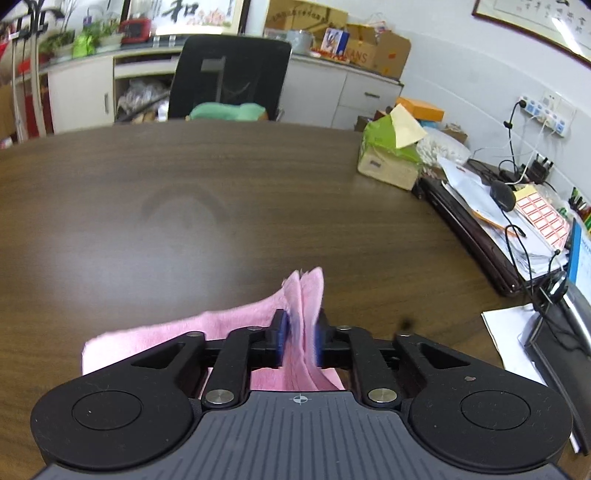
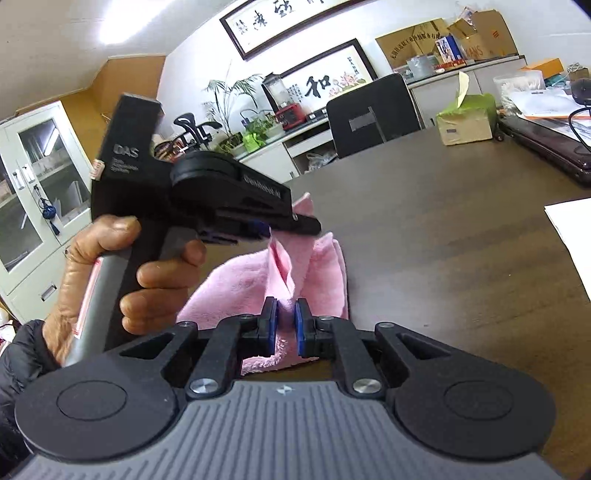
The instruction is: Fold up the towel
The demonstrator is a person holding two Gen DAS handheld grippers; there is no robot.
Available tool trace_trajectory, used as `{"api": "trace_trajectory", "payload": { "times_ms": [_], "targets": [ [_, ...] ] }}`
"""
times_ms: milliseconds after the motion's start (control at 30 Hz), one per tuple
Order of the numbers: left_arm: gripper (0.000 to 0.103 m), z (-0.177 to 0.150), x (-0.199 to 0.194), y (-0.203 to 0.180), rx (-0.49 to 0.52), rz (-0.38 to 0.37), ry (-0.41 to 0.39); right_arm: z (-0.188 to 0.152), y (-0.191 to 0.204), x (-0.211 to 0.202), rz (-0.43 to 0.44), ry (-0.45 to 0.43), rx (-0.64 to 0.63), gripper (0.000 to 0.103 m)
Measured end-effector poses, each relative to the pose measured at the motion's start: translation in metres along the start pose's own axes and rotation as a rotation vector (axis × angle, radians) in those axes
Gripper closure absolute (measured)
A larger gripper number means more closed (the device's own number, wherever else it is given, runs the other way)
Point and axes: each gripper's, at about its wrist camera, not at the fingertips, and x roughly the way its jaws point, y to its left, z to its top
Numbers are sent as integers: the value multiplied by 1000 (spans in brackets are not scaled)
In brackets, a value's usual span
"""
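Pink towel [image 1: 221, 325] clamped in both left gripper [image 1: 300, 338] and right gripper [image 2: 285, 325] fingers.

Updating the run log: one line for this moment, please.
left gripper: shut on towel | right gripper: shut on towel | towel: bunched on table

1. Both views are evenly bright under indoor light; a ceiling lamp [image 2: 114, 26] burns out white.
2. Soft glare spreads across the dark table [image 1: 92, 236].
3. Fisheye distortion bends the edges; corners darken.
4. Slight motion blur smears the towel [image 1: 303, 295].
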Motion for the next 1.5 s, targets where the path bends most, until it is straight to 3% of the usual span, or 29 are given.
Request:
{"api": "trace_trajectory", "payload": {
  "times_ms": [133,200,233,267,367,467,533,700,800,967,1033,1100,1133,1200,1367,1467,1500],
  "targets": [
    [63,4,-18,2,7,28,-93,6,-6,1,-31,25,27,89],
    [49,5,-24,5,-7,43,-129,10,-10,4,-59,53,58,86],
    [36,0,-30,8,-8,50,-142,12,-11,4,-66,62,61,84],
    [32,-5,-35,12,-6,56,-152,13,-12,3,-76,69,69,78],
    [32,-21,-44,20,2,75,-165,14,-16,-4,-78,63,73,67],
    [33,-39,-50,27,22,99,-130,18,-17,-10,-51,56,65,52],
    [33,-49,-54,30,51,91,-118,23,-14,-10,-47,72,40,52],
    [33,-67,-49,26,156,184,-112,45,-15,7,-76,95,-25,42],
    [32,-70,-41,29,167,205,-110,61,-29,27,-59,138,9,40],
    [31,-72,-37,46,134,176,-103,69,-43,61,-4,204,68,37],
    [31,-71,-38,51,134,170,-112,69,-42,70,19,213,70,43],
    [31,-71,-37,53,156,190,-131,69,-36,75,42,205,51,67],
    [31,-70,-39,56,151,197,-140,69,-31,76,51,208,31,70],
    [31,-69,-43,62,136,209,-160,70,-21,79,67,213,-11,87],
    [30,-59,-70,86,55,247,-260,71,16,78,4,207,-159,97],
    [23,-54,-94,107,-23,254,-339,76,45,79,-23,232,-249,97],
    [23,-53,-100,114,-49,250,-358,79,54,75,7,228,-255,97]
  ]
}}
